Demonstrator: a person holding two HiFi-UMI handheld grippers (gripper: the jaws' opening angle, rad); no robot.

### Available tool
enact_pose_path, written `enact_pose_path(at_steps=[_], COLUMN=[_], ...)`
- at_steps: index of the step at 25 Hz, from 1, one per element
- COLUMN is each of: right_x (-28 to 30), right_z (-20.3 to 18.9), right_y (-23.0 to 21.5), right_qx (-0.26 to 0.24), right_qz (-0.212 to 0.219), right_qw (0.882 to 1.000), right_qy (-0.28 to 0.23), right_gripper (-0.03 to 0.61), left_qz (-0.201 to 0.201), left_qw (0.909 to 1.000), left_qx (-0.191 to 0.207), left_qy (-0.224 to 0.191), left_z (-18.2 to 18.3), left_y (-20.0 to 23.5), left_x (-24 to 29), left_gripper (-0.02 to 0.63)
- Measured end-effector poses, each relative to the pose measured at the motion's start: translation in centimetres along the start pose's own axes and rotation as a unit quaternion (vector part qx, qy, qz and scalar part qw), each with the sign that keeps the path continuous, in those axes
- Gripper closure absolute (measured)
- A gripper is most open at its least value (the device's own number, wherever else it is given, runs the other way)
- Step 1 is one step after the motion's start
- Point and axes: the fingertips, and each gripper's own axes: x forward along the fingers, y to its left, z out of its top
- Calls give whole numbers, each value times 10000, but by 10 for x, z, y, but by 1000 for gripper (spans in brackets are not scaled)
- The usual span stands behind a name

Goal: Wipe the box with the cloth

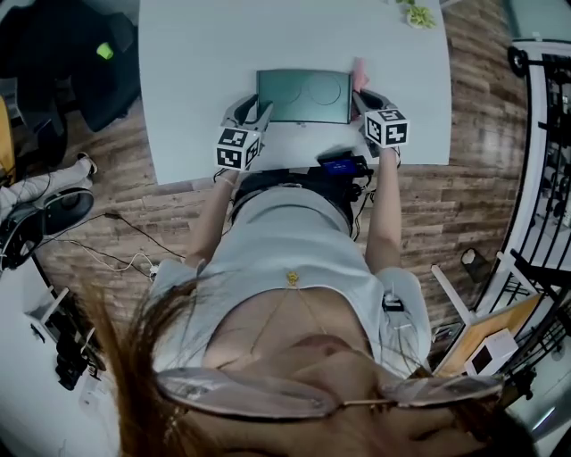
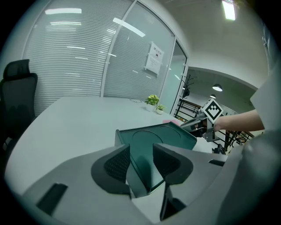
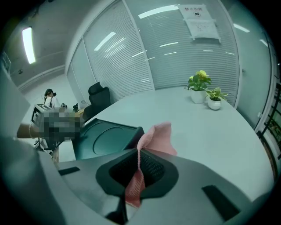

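A dark green flat box with two round recesses lies on the white table near its front edge. My left gripper is at the box's left near corner. In the left gripper view the box's edge runs between the jaws, and the left gripper is shut on it. My right gripper stands at the box's right side, shut on a pink cloth. In the right gripper view the cloth sticks up out of the right gripper, just right of the box.
Small potted plants stand at the table's far right. A black office chair is beyond the table, and another black chair at its left. A black metal rack stands right of the table. Glass walls with blinds lie behind.
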Motion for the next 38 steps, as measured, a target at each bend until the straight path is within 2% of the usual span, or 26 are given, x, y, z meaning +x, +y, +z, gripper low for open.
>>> enact_pose_path(at_steps=[18,22,26,31,38], right_x=[21,33,49,65,72], right_z=[44,61,64,58,59], right_y=[-23,-16,-11,2,19], right_qx=[-254,-236,-308,-416,-255], right_qz=[113,468,776,1327,1853], right_qw=[9996,9985,9952,9844,9713], right_qy=[56,152,512,1081,1471], right_gripper=[552,552,552,552,552], left_qz=[39,-14,-62,-130,-184], left_qw=[9998,9998,9996,9996,9992], left_qx=[-184,-211,-263,-269,-337], left_qy=[-62,-41,-41,-25,-63], left_z=[-2,-5,-7,-5,-1], left_y=[0,5,6,5,-1], left_x=[-1,-3,-5,-4,-5], left_gripper=[445,443,443,443,443])
